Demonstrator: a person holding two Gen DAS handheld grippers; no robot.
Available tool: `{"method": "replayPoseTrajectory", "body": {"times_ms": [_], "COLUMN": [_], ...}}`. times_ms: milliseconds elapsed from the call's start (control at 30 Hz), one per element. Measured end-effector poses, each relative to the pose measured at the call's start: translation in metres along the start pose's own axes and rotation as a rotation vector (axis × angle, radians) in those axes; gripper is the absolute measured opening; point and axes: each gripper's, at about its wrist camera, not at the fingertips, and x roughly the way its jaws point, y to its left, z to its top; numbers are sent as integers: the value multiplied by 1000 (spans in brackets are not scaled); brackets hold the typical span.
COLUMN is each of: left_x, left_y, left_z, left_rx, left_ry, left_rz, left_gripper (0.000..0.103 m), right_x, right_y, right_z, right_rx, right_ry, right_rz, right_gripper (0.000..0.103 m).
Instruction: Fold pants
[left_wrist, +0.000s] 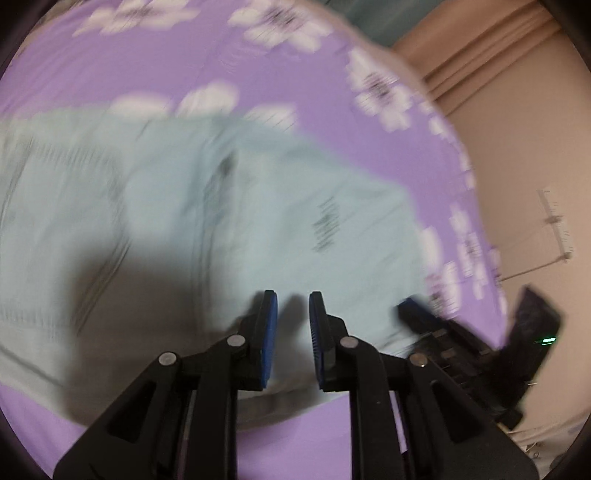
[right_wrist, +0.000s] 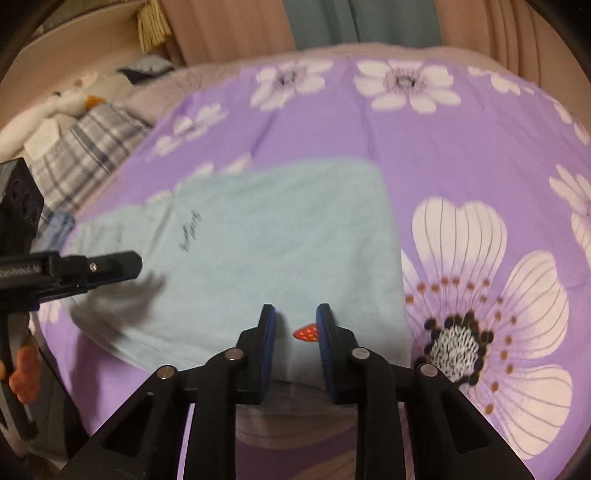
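I am looking at the pale blue pants, which are lying folded flat on the purple flowered bedsheet; I am taking the pants as my landmark. My left gripper is hanging over their near edge, its blue-padded fingers standing slightly apart with only cloth showing below the gap, not pinched. My right gripper is hovering over the near right corner of the pants, its fingers parted and clamping nothing; a small red strawberry mark on the cloth is showing in the gap. In the right wrist view the left gripper is reaching in over the left end of the pants. A plaid bundle is lying beyond the pants' far left corner. The left view is blurring heavily.
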Motion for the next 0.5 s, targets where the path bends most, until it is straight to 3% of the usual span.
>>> {"method": "replayPoseTrajectory", "body": {"times_ms": [100, 233, 367, 500], "left_x": [-8, -20, -23, -23], "left_y": [17, 19, 15, 18], "left_z": [-12, -18, -18, -18], "left_rx": [-17, -23, -2, 1], "left_ry": [-7, -20, -24, -27], "left_rz": [-42, -58, -41, -48], "left_gripper": [11, 11, 11, 11], "right_x": [-11, -12, 19, 61], "right_y": [20, 48, 88, 116], "right_z": [0, 13, 33, 57], "right_rx": [-65, -156, -218, -243], "right_ry": [-6, -38, 9, 77], "right_rz": [-41, 64, 195, 213], "right_gripper": [25, 25, 15, 7]}}
